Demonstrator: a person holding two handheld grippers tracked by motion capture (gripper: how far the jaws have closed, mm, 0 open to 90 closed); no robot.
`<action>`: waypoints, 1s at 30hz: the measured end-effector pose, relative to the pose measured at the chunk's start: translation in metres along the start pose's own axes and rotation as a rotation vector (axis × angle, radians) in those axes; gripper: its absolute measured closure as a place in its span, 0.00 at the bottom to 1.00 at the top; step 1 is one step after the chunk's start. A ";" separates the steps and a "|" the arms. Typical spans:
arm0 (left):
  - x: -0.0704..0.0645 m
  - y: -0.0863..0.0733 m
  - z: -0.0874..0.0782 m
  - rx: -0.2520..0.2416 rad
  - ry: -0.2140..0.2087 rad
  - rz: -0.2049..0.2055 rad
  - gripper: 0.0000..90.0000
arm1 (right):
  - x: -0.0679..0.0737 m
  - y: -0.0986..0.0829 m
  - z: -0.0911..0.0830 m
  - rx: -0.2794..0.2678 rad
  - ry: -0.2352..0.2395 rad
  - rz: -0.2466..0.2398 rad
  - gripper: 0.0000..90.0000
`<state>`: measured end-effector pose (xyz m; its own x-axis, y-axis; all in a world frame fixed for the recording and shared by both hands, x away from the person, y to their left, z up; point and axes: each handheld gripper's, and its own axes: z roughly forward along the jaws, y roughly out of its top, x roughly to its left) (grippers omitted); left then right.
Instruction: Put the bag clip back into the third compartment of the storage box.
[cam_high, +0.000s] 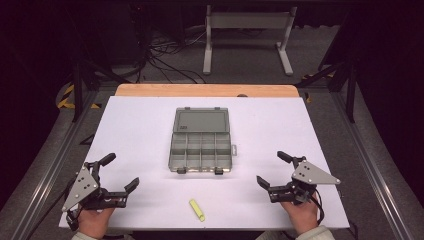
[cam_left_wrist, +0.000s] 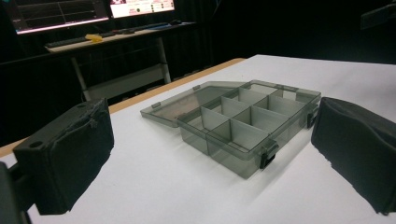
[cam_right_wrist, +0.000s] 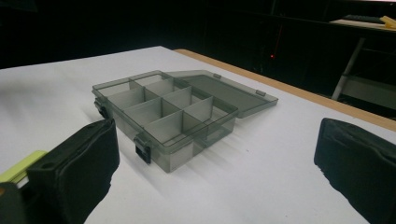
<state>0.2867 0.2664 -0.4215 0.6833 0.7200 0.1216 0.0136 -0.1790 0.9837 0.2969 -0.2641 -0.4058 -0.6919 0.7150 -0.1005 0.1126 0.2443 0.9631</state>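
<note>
Compartment box: smoky translucent grey plastic, glossy, smooth. Desk: matt white top, bare wood strip at 12 o'clock edge.

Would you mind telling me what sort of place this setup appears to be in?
Probably a lab or recording workspace: a white-covered table inside a dark metal frame, loose cables on the floor behind it, and lit monitors on a nearby desk.
</note>
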 end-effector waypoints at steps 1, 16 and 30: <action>0.000 0.000 0.000 -0.002 0.002 0.000 0.00 | 0.000 0.000 0.000 0.000 0.000 0.000 0.01; 0.000 0.001 -0.001 -0.006 0.007 0.008 0.00 | 0.021 0.025 0.028 0.035 0.081 -0.002 0.01; 0.000 0.001 -0.001 -0.002 0.004 0.013 0.00 | 0.043 0.041 0.052 0.039 0.163 -0.043 0.01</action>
<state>0.2859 0.2671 -0.4205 0.6807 0.7201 0.1344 0.0035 -0.1867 0.9824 0.3086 -0.1889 -0.3837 -0.8026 0.5886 -0.0966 0.1058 0.2998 0.9481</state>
